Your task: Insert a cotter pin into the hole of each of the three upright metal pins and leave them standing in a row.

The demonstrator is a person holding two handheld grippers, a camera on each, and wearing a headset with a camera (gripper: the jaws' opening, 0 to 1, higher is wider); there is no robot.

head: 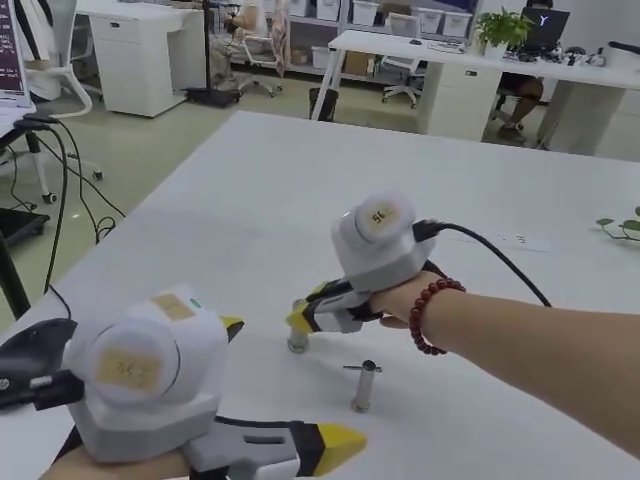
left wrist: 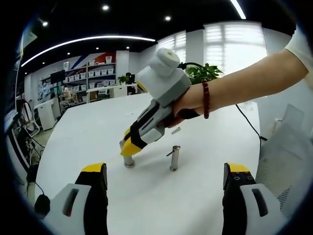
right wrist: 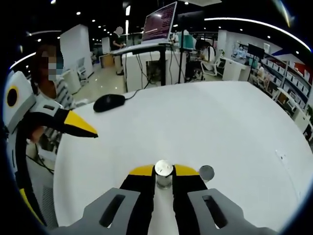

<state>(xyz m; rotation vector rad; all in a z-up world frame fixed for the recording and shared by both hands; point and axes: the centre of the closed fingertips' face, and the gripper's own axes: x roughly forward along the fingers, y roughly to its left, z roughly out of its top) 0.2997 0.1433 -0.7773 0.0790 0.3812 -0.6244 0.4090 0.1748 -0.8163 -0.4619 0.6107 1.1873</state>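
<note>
My right gripper (right wrist: 163,172) is shut on an upright metal pin (right wrist: 163,168), which stands on the white table (head: 250,200). In the head view the same gripper (head: 299,322) points down-left at that pin (head: 297,340). A second metal pin (head: 362,388) stands just to the right with a thin cotter pin (head: 358,367) crosswise through its top. From the right gripper's view its round top (right wrist: 206,172) peeks past the jaw. My left gripper (head: 288,382) is open and holds nothing, low at the near edge. Its yellow-tipped jaws (left wrist: 165,169) frame both pins from a distance.
A black mouse (right wrist: 108,102) lies near the table's far end in the right gripper view. The right gripper's black cable (head: 500,260) trails across the table. Small leaves (head: 622,227) lie at the right edge. Desks and chairs stand beyond the table.
</note>
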